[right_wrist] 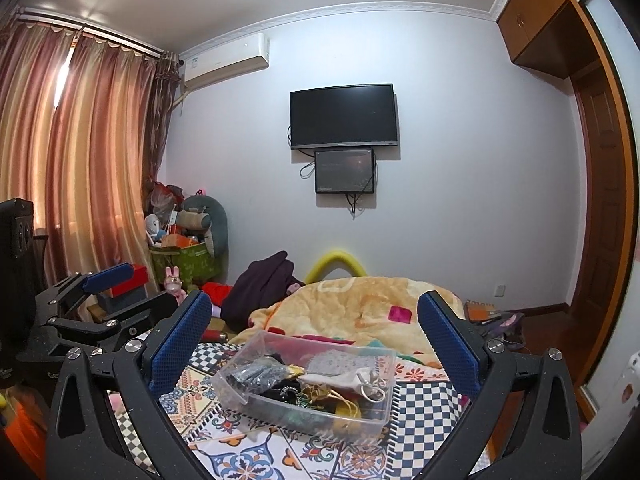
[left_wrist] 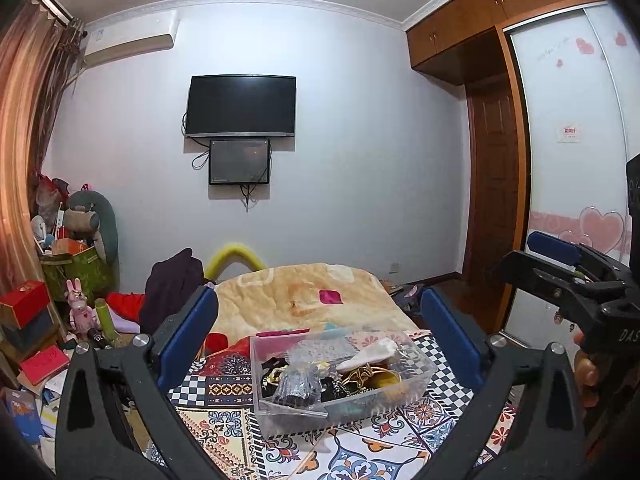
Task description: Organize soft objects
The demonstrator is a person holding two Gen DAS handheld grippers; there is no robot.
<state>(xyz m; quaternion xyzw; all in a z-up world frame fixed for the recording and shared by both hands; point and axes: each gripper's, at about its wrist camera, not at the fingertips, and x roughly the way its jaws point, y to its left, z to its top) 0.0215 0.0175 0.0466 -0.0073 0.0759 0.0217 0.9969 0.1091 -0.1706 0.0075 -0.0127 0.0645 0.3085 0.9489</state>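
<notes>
Nearest, the left gripper (left_wrist: 320,332) hangs with its blue pads spread wide and nothing between them; the right gripper (right_wrist: 314,334) is just as wide apart and just as empty. Both point almost level over the patterned bedspread (right_wrist: 424,400).

Between and just beyond the fingertips sits the clear plastic bin (left_wrist: 340,376) — flat on the bedspread, its walls free on all sides, touched by neither gripper. Inside lie the soft objects (right_wrist: 320,388): small pouches and dark fabric pieces heaped below the rim.

Beyond the bin a yellow blanket (left_wrist: 304,292) covers the far end of the bed. A dark garment (right_wrist: 264,288) is draped at the bed's far left corner.

Left of the bed the floor is crowded — boxes, a green crate (right_wrist: 192,264), plush toys. Right of it, wood floor lies mostly open up to the wardrobe (left_wrist: 568,160). A television (right_wrist: 344,116) hangs on the far wall.
</notes>
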